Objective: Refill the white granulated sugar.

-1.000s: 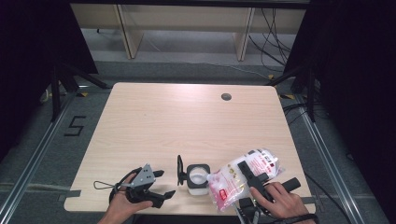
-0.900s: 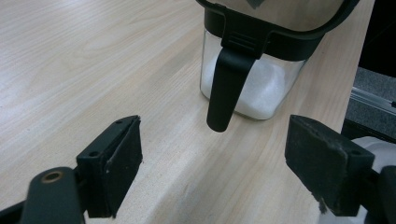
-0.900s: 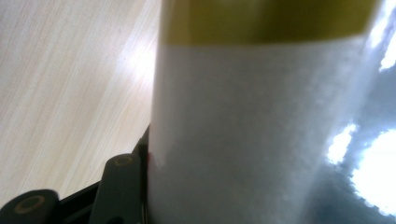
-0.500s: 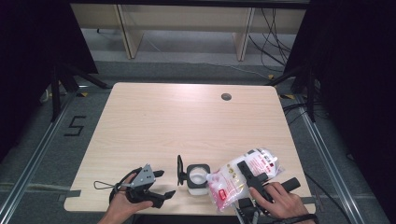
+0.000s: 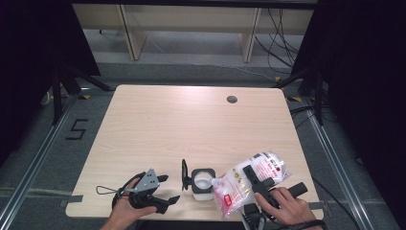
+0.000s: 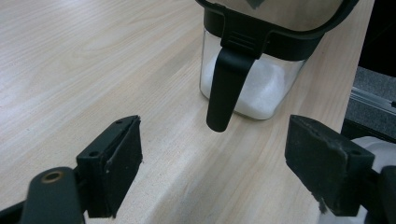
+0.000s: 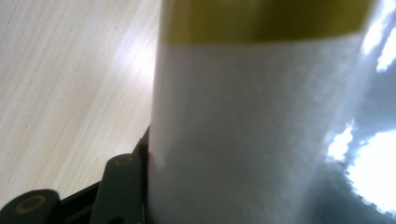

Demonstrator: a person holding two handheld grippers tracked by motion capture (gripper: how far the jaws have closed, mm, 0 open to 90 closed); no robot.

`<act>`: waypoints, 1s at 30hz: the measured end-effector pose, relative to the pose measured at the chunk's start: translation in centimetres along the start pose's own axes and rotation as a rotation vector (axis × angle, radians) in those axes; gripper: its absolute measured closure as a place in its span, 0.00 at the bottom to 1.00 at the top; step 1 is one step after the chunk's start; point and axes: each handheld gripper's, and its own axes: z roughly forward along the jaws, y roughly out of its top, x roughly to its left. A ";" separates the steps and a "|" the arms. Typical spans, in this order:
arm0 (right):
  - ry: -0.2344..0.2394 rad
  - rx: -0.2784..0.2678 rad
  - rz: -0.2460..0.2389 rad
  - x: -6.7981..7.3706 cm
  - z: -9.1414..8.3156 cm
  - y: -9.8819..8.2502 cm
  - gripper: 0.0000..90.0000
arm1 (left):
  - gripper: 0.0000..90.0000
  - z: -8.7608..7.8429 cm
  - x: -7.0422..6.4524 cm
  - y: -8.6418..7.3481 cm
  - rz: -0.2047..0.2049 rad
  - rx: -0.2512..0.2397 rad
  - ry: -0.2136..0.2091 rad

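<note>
Close to the near edge, the right gripper (image 5: 253, 179) is clamped on a clear bag (image 5: 244, 182) of white grains with red print, the bag lying tilted across the tabletop (image 5: 191, 124) and pressed against one jaw in the right gripper view. The left gripper (image 5: 165, 188) hangs with its jaws spread wide, gripping nothing. Just ahead of it, between the two grippers, stands a small clear jar (image 6: 254, 88) of white powder, its black lid (image 5: 184, 173) flipped up. Far beyond is a round hole (image 5: 232, 99).
</note>
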 end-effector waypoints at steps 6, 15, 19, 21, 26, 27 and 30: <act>0.005 0.002 -0.039 -0.2 0.0 0.1 0.55 | 0.21 0.0 0.0 0.0 -0.002 0.000 0.000; 0.004 -0.002 -0.045 -0.3 0.1 0.0 0.55 | 0.21 0.0 0.0 0.0 -0.010 0.000 -0.002; 0.008 0.001 -0.035 -0.2 0.1 0.0 0.55 | 0.21 0.0 0.1 0.0 0.007 -0.001 -0.002; 0.010 0.003 -0.033 -0.1 0.0 -0.1 0.55 | 0.21 0.0 -0.1 0.0 -0.018 0.001 -0.002; 0.008 -0.008 0.009 0.2 0.1 -0.1 0.56 | 0.21 0.0 -0.1 0.0 -0.013 0.002 0.005; 0.003 -0.009 -0.009 0.0 0.1 -0.1 0.56 | 0.21 0.0 -0.1 0.0 -0.014 0.000 -0.001; 0.004 -0.004 -0.007 0.1 0.1 -0.1 0.56 | 0.21 0.0 0.0 0.0 -0.014 -0.002 0.001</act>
